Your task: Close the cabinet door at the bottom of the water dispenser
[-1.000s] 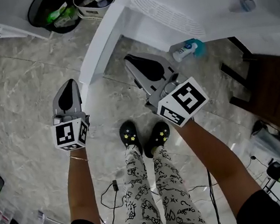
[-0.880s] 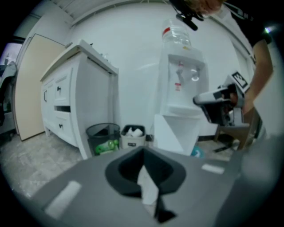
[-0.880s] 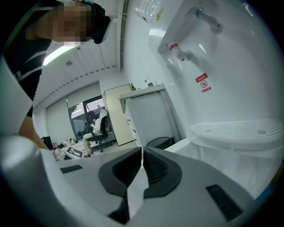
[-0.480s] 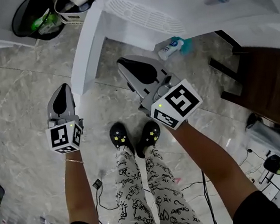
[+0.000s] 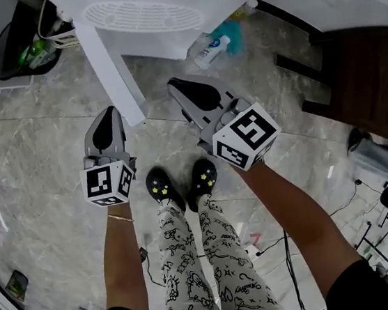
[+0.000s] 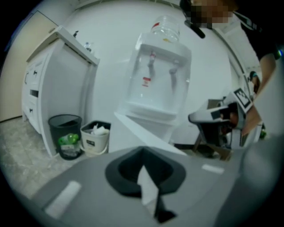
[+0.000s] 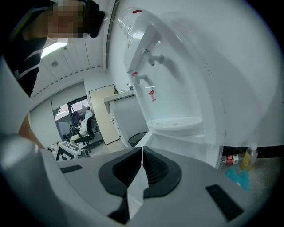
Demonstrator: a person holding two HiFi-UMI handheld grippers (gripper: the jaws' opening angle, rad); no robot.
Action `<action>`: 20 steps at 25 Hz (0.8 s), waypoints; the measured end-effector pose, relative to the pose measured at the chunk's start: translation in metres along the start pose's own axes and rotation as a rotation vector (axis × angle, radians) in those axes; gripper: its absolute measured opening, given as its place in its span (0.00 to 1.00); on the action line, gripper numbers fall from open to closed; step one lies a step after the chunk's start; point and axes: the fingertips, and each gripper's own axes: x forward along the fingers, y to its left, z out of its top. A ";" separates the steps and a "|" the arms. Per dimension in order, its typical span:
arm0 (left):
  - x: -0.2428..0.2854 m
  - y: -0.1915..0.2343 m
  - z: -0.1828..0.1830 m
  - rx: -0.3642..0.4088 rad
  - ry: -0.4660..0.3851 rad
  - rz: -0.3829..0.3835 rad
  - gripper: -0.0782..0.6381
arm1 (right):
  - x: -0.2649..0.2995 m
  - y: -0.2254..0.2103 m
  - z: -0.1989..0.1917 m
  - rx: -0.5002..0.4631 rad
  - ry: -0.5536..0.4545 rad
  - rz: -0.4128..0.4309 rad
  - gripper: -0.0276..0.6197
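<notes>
Evidently approach step: cabinet door (image 5: 118, 76) stands open, swung out from water dispenser (image 5: 142, 15) base. L gripper (image 5: 109, 119) near its free edge, R gripper (image 5: 182, 87) opposite side. Both jaws together, empty. Next prob: L pushes outer face, swings door shut.

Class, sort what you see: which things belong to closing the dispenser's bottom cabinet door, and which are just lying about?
For the job: water dispenser; its open cabinet door; left gripper and right gripper, both shut and empty.

Lying about: black bin; bottle on the floor; teal cloth.

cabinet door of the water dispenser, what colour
White; the open cabinet door shows best in the head view.
</notes>
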 end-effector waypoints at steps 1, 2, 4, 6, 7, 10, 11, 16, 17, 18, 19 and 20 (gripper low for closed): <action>0.008 -0.009 0.003 0.005 0.003 -0.015 0.11 | -0.005 -0.006 -0.003 -0.005 0.011 -0.010 0.07; 0.017 -0.018 0.006 0.012 0.004 -0.029 0.11 | -0.009 -0.013 -0.006 -0.009 0.022 -0.017 0.07; 0.036 -0.034 0.015 0.030 0.000 -0.054 0.11 | -0.015 -0.026 -0.013 -0.016 0.042 -0.025 0.07; 0.056 -0.050 0.022 0.059 -0.001 -0.090 0.11 | -0.021 -0.038 -0.023 -0.018 0.062 -0.036 0.07; 0.066 -0.058 0.025 0.078 0.001 -0.113 0.11 | -0.024 -0.043 -0.029 -0.017 0.074 -0.044 0.07; 0.093 -0.076 0.033 0.112 0.007 -0.164 0.11 | -0.029 -0.053 -0.037 -0.013 0.088 -0.054 0.07; 0.101 -0.079 0.036 0.114 0.006 -0.172 0.11 | -0.030 -0.056 -0.036 -0.009 0.082 -0.052 0.07; 0.137 -0.096 0.043 0.113 0.012 -0.197 0.11 | -0.049 -0.074 -0.025 0.007 0.048 -0.061 0.07; 0.143 -0.098 0.044 0.119 0.018 -0.200 0.11 | -0.052 -0.079 -0.023 0.009 0.044 -0.065 0.07; 0.148 -0.100 0.044 0.132 0.027 -0.203 0.11 | -0.056 -0.083 -0.021 0.014 0.038 -0.071 0.07; 0.153 -0.102 0.043 0.149 0.037 -0.207 0.11 | -0.059 -0.087 -0.019 0.018 0.032 -0.078 0.07; 0.156 -0.104 0.043 0.160 0.046 -0.210 0.11 | -0.063 -0.090 -0.017 0.022 0.026 -0.084 0.07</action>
